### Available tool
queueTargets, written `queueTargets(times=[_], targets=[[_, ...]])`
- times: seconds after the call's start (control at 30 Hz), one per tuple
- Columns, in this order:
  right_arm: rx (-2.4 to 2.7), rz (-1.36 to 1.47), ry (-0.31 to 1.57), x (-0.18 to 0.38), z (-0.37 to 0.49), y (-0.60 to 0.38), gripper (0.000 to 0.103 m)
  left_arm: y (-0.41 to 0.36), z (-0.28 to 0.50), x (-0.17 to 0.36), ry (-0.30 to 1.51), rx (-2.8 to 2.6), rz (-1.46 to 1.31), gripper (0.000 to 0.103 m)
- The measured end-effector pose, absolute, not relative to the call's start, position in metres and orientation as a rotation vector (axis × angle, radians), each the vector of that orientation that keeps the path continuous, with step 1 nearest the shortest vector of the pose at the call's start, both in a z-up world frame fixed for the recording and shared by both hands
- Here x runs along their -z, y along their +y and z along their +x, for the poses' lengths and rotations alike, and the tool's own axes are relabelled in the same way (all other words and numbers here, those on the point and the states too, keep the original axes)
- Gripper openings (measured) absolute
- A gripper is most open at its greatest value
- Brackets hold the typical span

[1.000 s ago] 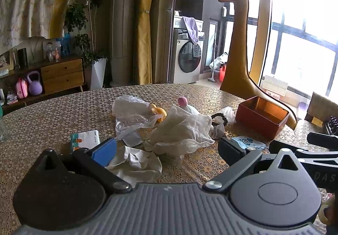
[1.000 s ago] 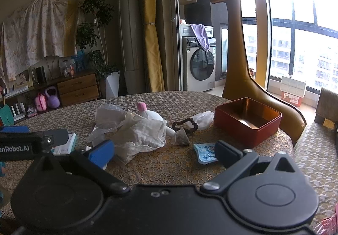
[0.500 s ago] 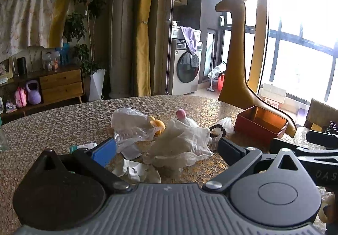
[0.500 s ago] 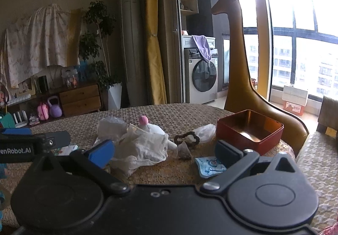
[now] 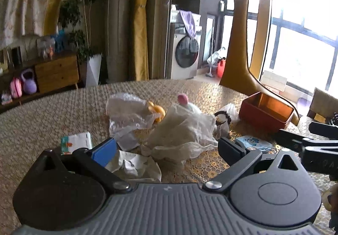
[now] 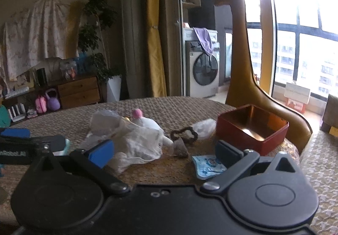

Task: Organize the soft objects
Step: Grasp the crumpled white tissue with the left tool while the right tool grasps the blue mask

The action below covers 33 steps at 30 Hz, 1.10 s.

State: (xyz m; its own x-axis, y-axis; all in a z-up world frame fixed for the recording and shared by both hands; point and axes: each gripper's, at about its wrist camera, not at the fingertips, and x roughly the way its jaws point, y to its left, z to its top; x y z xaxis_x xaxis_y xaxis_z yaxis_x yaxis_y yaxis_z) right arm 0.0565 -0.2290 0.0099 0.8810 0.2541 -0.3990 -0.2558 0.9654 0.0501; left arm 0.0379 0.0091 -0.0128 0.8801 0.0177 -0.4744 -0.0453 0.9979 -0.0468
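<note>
A heap of soft things lies mid-table: a crumpled white gauze cloth, a clear plastic bag, a white plush with a pink tip, an orange toy, crumpled white paper, a dark ring-shaped scrunchie and a small blue printed pouch. An empty red box stands to the right. My left gripper is open, low before the cloth and paper. My right gripper is open and holds nothing.
A small white-and-teal packet lies at the left. The round table has a woven patterned cover. A tall brown giraffe figure stands behind the box. The other gripper's black body reaches in from the right.
Both cameras have shifted slightly and the left view is blurred by motion. The heap and the box lie as before, and both grippers stay open.
</note>
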Motion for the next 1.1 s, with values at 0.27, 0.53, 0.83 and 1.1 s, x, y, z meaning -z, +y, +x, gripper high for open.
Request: queueTargets(times=[0.27, 0.53, 0.83, 1.1], targets=[[-0.204, -0.081, 0.501, 0.019, 0.108, -0.247, 0.101, 0.024, 0.077, 0.042, 0.571, -0.065, -0.036, 0.103], [-0.208, -0.112, 0.633, 0.050, 0.169, -0.262, 0.101, 0.046, 0.119, 0.079, 0.691, -0.108, -0.034, 0.103], [-0.208, -0.095, 0.755, 0.087, 0.215, -0.259, 0.102, 0.061, 0.150, 0.117, 0.795, -0.173, -0.012, 0.103], [-0.163, -0.100, 0.814, 0.111, 0.235, -0.260, 0.093, 0.069, 0.167, 0.140, 0.867, -0.174, -0.045, 0.101]])
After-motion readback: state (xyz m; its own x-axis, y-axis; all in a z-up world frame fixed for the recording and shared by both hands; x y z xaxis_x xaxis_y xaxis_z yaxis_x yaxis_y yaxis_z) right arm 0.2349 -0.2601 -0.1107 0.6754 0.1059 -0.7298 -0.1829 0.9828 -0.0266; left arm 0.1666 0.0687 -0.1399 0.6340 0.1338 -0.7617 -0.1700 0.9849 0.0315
